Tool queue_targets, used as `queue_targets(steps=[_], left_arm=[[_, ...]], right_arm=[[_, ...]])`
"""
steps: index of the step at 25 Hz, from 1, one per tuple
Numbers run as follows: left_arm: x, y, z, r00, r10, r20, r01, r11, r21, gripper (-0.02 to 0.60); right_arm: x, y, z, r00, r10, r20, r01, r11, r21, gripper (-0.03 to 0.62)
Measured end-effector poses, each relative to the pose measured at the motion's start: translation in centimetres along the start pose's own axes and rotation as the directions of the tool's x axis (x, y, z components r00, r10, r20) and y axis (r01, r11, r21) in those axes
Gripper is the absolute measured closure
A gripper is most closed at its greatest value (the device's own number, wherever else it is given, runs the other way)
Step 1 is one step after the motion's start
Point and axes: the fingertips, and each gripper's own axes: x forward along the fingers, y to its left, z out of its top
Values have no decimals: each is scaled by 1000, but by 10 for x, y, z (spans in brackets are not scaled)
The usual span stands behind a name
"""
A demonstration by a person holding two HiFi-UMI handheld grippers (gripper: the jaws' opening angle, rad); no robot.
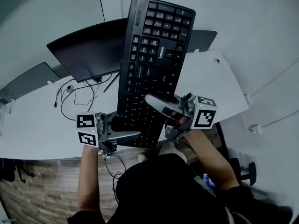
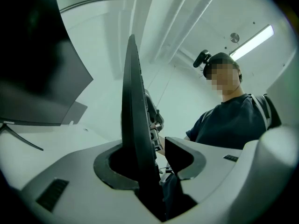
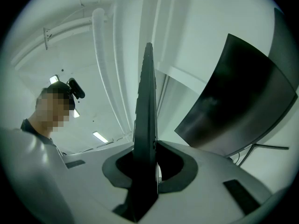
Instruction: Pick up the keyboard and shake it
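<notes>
- The person's forearms reach forward from the bottom of the head view, one tool in each hand, both meeting the near end of the keyboard (image 1: 154,55).
- The left claw (image 1: 133,135) sits at the near left corner with its jaws fairly wide. The left gripper view shows the board edge-on between them, one pad against it and the other standing off with a visible gap. It brackets the board without clamping it, so I judge it to be a steadying guide and not a carrier.
- The right claw (image 1: 156,102) comes in over the right long edge, a little further up. Its jaws are pinched narrow, with both pads pressing the board's two faces, so this grip looks to bear the weight.
- The black Lenovo keyboard is lifted off the surface (image 1: 37,129). Its keys face up and its long axis points away from the person. Being held only at the near end leaves the far end free to swing, which suits shaking. It also puts strain on the one firm grip.
- Thin black cables (image 1: 79,92) trail across the white surface below.
- Furthest off, a dark curved monitor (image 1: 88,55) stands beneath the keyboard's far half. A hard downward shake could strike it.
</notes>
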Motion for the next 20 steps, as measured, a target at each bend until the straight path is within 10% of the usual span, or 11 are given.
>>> queue_targets(steps=[4, 9, 20], left_arm=[[5, 2, -1, 999, 18, -29, -19, 1000, -9, 435], [14, 10, 34, 969, -183, -164, 136, 956, -259, 477], [18, 20, 46, 974, -118, -193, 87, 983, -158, 485]], right_arm=[[0, 5, 1, 1000, 7, -7, -7, 1000, -12, 510], [-13, -9, 39, 945, -274, 177, 256, 959, 121, 510], [-9, -12, 53, 942, -272, 195, 264, 962, 68, 503]])
